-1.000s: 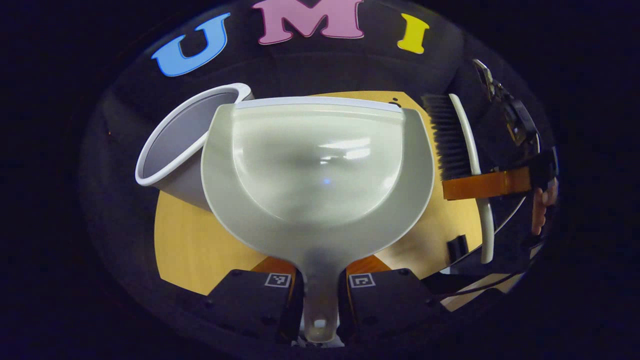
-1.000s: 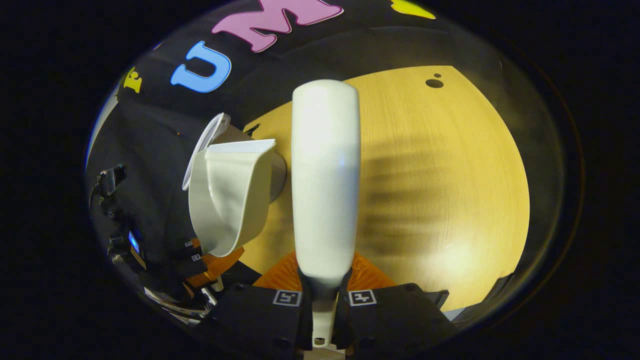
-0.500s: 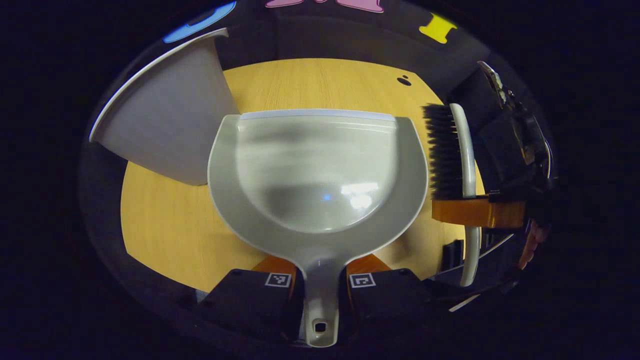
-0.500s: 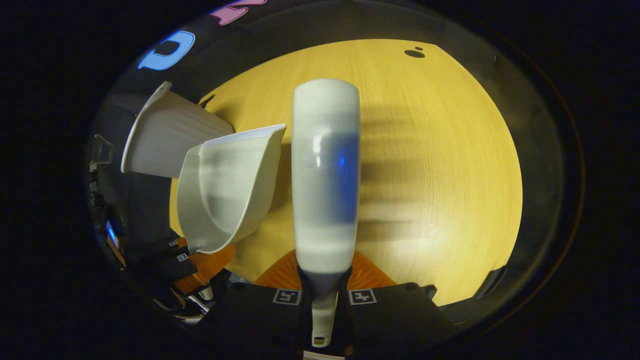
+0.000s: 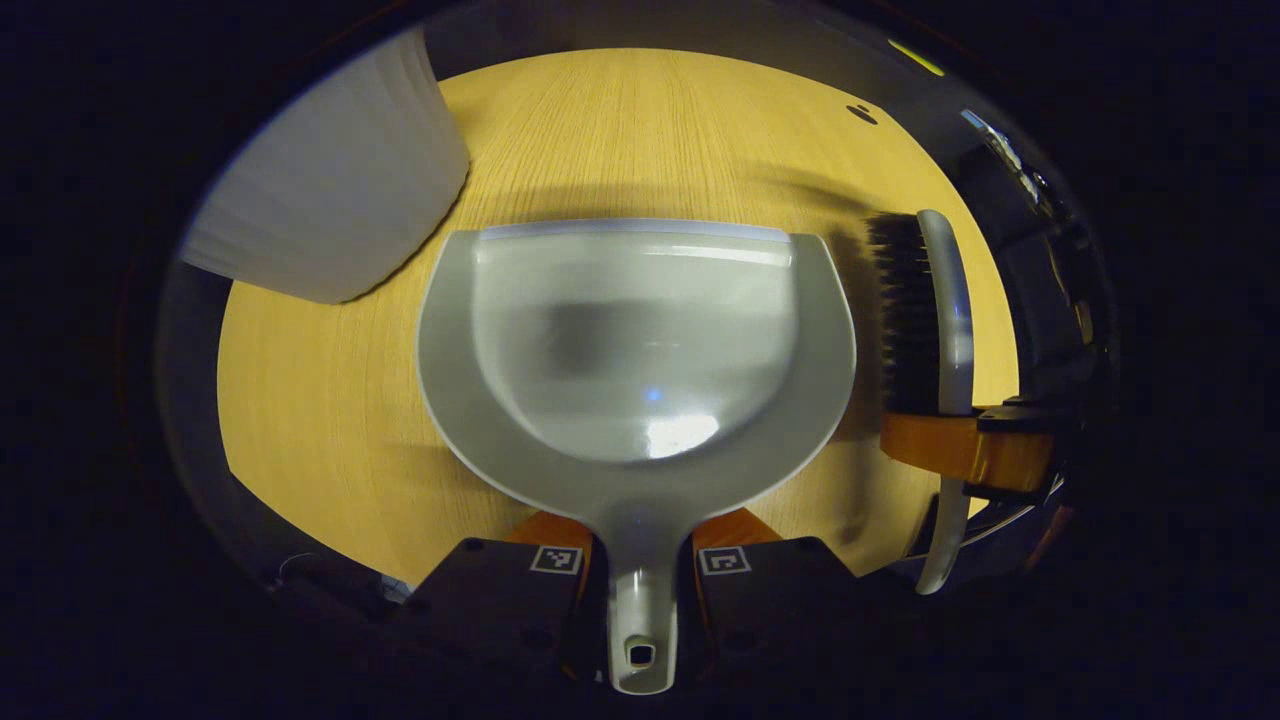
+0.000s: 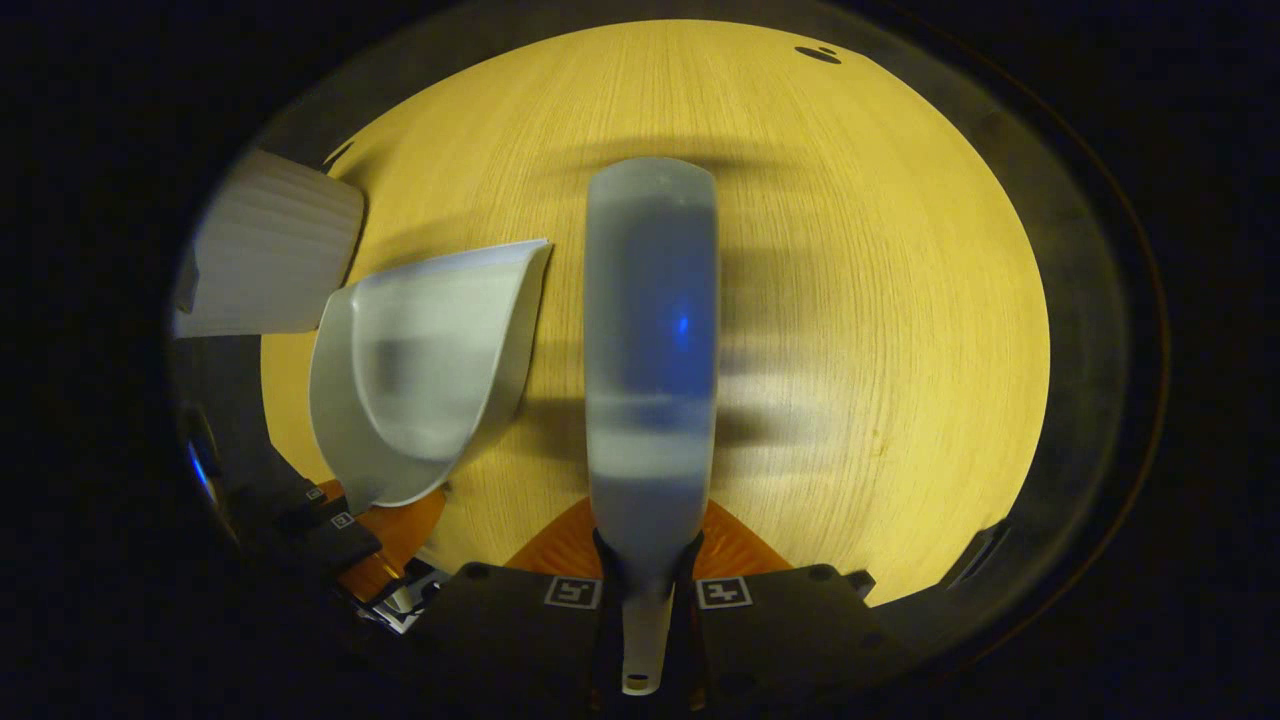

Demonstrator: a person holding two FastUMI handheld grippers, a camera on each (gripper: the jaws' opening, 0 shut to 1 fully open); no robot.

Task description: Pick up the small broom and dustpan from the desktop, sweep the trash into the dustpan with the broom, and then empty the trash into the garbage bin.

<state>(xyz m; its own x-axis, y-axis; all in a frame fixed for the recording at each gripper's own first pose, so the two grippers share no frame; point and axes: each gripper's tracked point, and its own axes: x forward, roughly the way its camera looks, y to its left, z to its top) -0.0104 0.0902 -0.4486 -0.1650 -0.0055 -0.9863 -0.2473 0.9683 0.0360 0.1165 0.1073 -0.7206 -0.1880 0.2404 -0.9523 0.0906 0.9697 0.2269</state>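
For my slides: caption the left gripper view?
Left gripper holds empty dustpan over desktop, broom alongside.

Both hand-held grippers share one build: the left gripper (image 5: 640,560) and the right gripper (image 6: 648,590) each carry two broad black finger blocks, every block topped by a small square black-and-white marker. Ribbed wedge-shaped parts sit just ahead of the blocks. Small round screw heads dot the black housings' corners.

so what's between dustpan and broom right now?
Bare desktop in the right gripper view; dustpan and broom sit apart.
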